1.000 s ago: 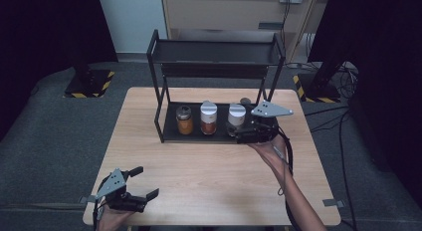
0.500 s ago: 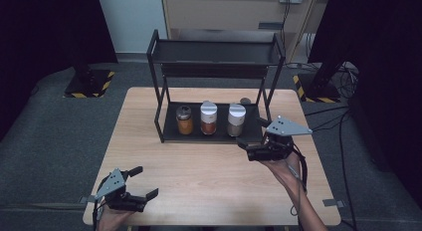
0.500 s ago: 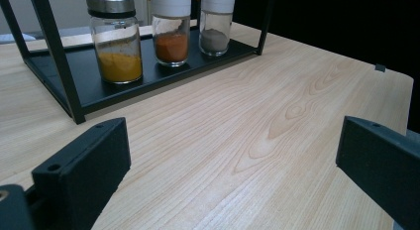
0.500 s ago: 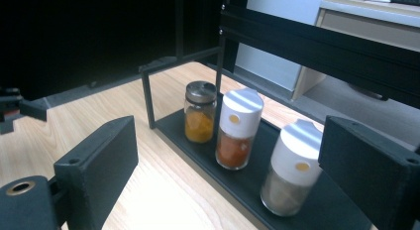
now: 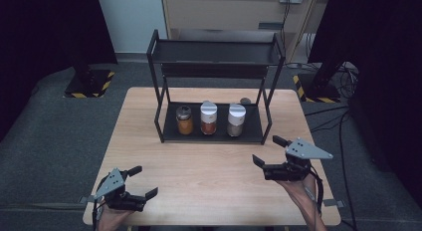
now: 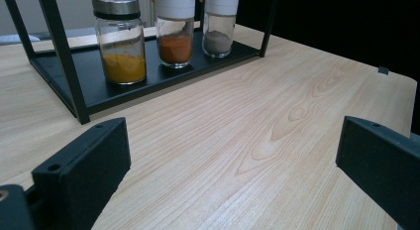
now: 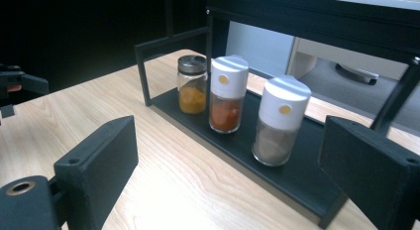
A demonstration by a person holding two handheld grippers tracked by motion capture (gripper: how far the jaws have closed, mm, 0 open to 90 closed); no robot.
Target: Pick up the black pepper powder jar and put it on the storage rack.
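Your left gripper (image 5: 138,181) sits at the near left corner of the table (image 5: 214,181), low over the wood, jaws wide apart, nothing between them. In the left gripper view the two black jaws frame bare grain.

Your right gripper (image 5: 267,151) hangs over the near right part of the table, just in front of the rack's right foot. Jaws spread, empty; it holds nothing and touches nothing.

Nearest to it: the grey jar (image 7: 279,122), rightmost of three on the rack's (image 5: 214,134) bottom shelf. Clear glass, grey-brown powder filling the lower part, tall white flip cap with a small yellow dot. Upright.

Just beside it, centre: red jar (image 7: 228,93), same white cap and dot, orange-red powder. Upright.

Left end: yellow jar (image 7: 192,84), shorter, silver metal lid, yellow powder about half way up. Upright. The three stand in a row, close, small gaps between.

Rack: black metal, two tiers, top shelf bare as far as you can see. It stands on the far half of the table. A small dark round thing (image 5: 245,100) lies behind it at the right; cannot tell what.

Table: light wood, visible grain. Floor grey carpet. Black curtains on both sides, yellow-black striped bases (image 5: 89,84) at left and right, pale cabinet (image 5: 219,12) against the far wall, cables (image 5: 343,76) at right.
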